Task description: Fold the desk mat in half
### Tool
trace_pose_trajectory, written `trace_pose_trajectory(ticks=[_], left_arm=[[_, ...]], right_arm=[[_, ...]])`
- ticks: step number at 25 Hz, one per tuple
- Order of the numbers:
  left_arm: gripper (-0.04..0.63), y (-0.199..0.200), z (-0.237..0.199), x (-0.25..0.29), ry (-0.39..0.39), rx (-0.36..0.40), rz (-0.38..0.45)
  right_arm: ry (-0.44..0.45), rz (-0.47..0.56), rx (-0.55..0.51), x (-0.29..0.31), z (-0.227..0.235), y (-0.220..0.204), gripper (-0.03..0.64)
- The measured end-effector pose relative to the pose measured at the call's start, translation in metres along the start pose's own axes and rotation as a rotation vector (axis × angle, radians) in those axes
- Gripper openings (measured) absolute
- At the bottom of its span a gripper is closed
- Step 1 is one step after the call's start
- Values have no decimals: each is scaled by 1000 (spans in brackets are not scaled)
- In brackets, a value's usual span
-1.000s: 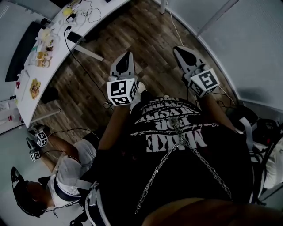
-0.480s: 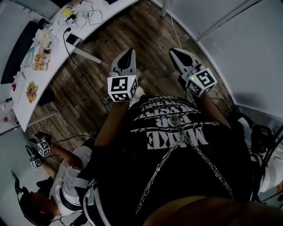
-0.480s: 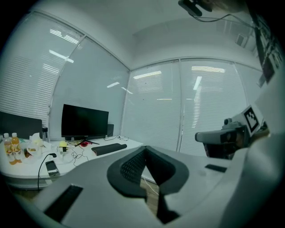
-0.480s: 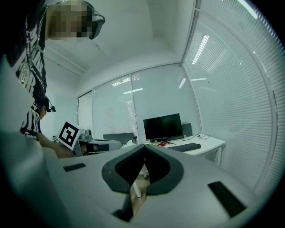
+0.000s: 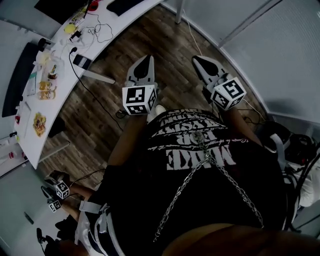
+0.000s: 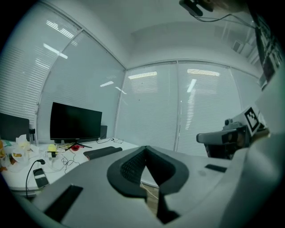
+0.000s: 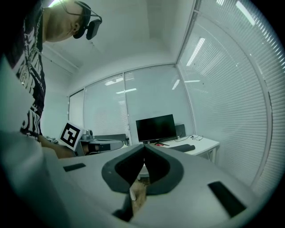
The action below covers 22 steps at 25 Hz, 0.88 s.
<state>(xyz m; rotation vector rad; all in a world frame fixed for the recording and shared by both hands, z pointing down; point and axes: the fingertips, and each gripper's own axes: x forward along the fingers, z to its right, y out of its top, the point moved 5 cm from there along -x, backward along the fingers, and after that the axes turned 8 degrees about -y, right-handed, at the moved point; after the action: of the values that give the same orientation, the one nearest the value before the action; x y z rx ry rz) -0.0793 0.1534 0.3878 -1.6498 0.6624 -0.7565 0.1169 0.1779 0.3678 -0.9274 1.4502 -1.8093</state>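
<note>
Head view, left gripper (image 5: 146, 62): we are holding it out over the brown wood-plank floor (image 5: 165, 35). Its grey jaws are pressing together on nothing and pointing to 12 o'clock.
Head view, right gripper (image 5: 200, 62): it is hovering near the left one, at its 3 o'clock. Its jaws are likewise pressing together, empty, and pointing to 11 o'clock.
Head view, long white desk (image 5: 30, 135): it is running along the frame's edge from 9 to 12 o'clock, carrying cables and small clutter.
Head view, dark flat oblong pad (image 5: 122, 5): it is lying on the desk at 12 o'clock, well apart from both grippers. We are not able to tell whether this is the desk mat.
Head view, black T-shirt with white print (image 5: 190, 145): it is filling the lower middle, with a metal chain (image 5: 200, 172) hanging across it.
Left gripper view, jaws: we are seeing them meeting tip to tip, with nothing between.
Left gripper view, pad: it is lying on the desk at 9 o'clock of the tips, in front of a black flat monitor (image 6: 75, 126).
Left gripper view, right gripper: it is showing at 3 o'clock.
Right gripper view, jaws: they are sitting tight together, gripping nothing.
Right gripper view, monitor: it is standing at 12 o'clock beyond the tips.
Right gripper view, pad: it is resting on the desk at 3 o'clock of the tips.
Right gripper view, left gripper: it is showing at 9 o'clock.
</note>
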Motion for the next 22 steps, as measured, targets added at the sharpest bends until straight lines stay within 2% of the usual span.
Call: trace_pose_trajectory(ticks=[3, 6, 8, 11, 14, 19, 22], left_arm=[[8, -1, -13, 1, -11, -2, -1], [8, -2, -26, 2, -8, -49, 3], [8, -2, -31, 3, -8, -74, 10], [8, -5, -35, 10, -4, -74, 0], [8, -12, -41, 18, 20, -80, -17], [8, -11, -69, 28, 85, -120, -24], [8, -4, -79, 46, 87, -136, -13]], right_arm=[[-14, -6, 7, 8, -3, -3, 0], [-36, -16, 14, 14, -1, -3, 0], [-50, -22, -8, 15, 1, 1, 0], [-63, -20, -69, 20, 9, 5, 0], [-69, -25, -81, 32, 26, 2, 0], [2, -67, -44, 78, 48, 3, 0], [62, -86, -29, 107, 59, 12, 0]])
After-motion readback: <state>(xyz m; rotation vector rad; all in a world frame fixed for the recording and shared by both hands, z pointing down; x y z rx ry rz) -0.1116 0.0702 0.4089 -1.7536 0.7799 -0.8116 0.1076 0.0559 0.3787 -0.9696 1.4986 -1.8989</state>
